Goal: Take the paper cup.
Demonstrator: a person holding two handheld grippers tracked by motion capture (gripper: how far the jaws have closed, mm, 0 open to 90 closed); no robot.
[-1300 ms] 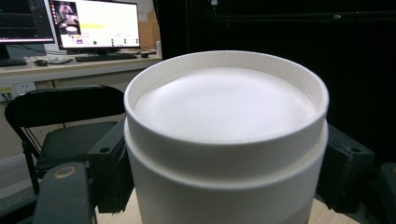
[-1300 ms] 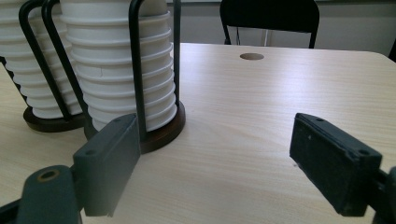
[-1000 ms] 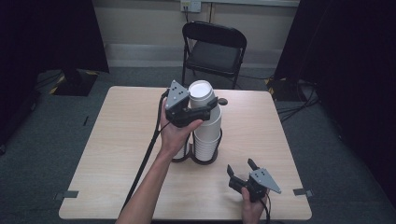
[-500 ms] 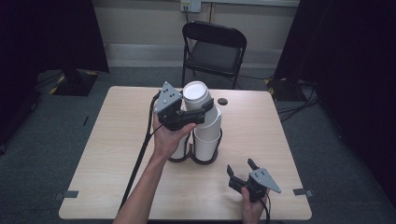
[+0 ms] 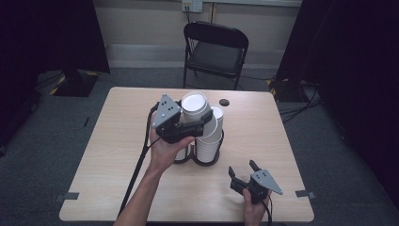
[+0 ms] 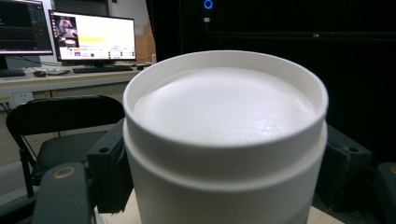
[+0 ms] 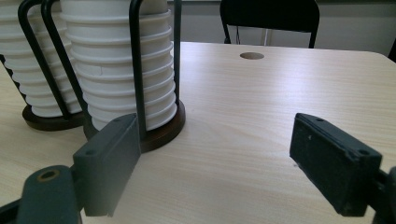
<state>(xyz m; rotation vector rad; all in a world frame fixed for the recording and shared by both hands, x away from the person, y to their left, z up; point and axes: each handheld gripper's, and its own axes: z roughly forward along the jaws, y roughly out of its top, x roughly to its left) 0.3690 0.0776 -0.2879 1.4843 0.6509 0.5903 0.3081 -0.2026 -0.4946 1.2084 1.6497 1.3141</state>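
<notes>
Pale wood makes up the table [image 5: 117,155], which stands on grey carpet with black curtains to either side and a black folding chair [image 5: 214,47] behind it at the top centre of the high view.

At the centre of that view a white paper cup [image 5: 194,106] is held upside down, its flat base facing up, above the table and just left of the cup stacks. The left gripper [image 5: 197,123] is clamped on its sides. In the left gripper view the cup [image 6: 224,135] takes up the middle of the frame, with a black jaw pressed against each flank.

Just below and right of the cup, two stacks of white cups [image 5: 211,136] sit in a black wire rack [image 5: 202,160] with round dark bases. In the right gripper view the stacks [image 7: 116,60] are at the upper left, ribbed rim upon rim, with wire uprights running up their sides.

The right gripper [image 5: 243,173] sits at the lower right of the high view, close to the table's near edge and apart from the rack. Its jaws stand wide apart with nothing between them, and bare tabletop shows in the gap.

A small dark round hole [image 5: 224,101] marks the tabletop above the stacks. Monitors [image 6: 93,37] glow at the upper left of the left gripper view.
</notes>
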